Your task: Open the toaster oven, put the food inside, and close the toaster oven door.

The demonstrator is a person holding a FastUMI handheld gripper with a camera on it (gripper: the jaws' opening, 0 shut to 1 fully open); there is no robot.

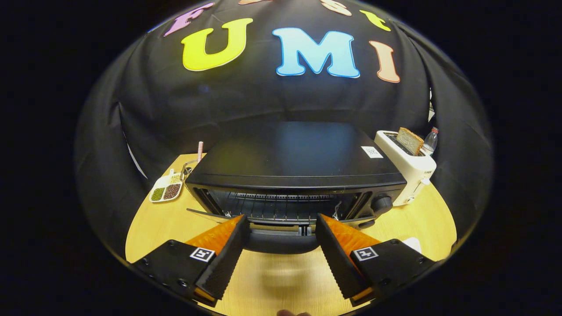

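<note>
1. The hand-held gripper (pixel 283 228) has its two fingers spread wide apart, and nothing is clamped between them.
2. The fingertips reach up to the front edge of the toaster oven door (pixel 281 240), which hangs open and tilted down toward the fingers. The door's handle bar lies in the gap between the two tips. Whether either tip actually touches the door cannot be told.
3. One toaster oven (pixel 294 162) stands on the desk (pixel 281 276), just ahead of the fingers. It is a black box with a flat top.
4. Through the open front, one wire rack (pixel 281 206) shows inside the oven cavity, beyond the fingertips.
5. One control knob (pixel 383 204) sits on the oven's front panel, beside the right-hand finger's tip.
6. One white pop-up toaster (pixel 410 169) stands to the right of the oven, close against its side, with one slice of bread (pixel 409 140) standing upright in its slot.
7. One plastic bottle (pixel 430 141) stands just behind the white toaster.
8. One small divided dish (pixel 166 189) with sections of different grains or seeds rests on the desk to the left of the oven, well apart from the fingers.
</note>
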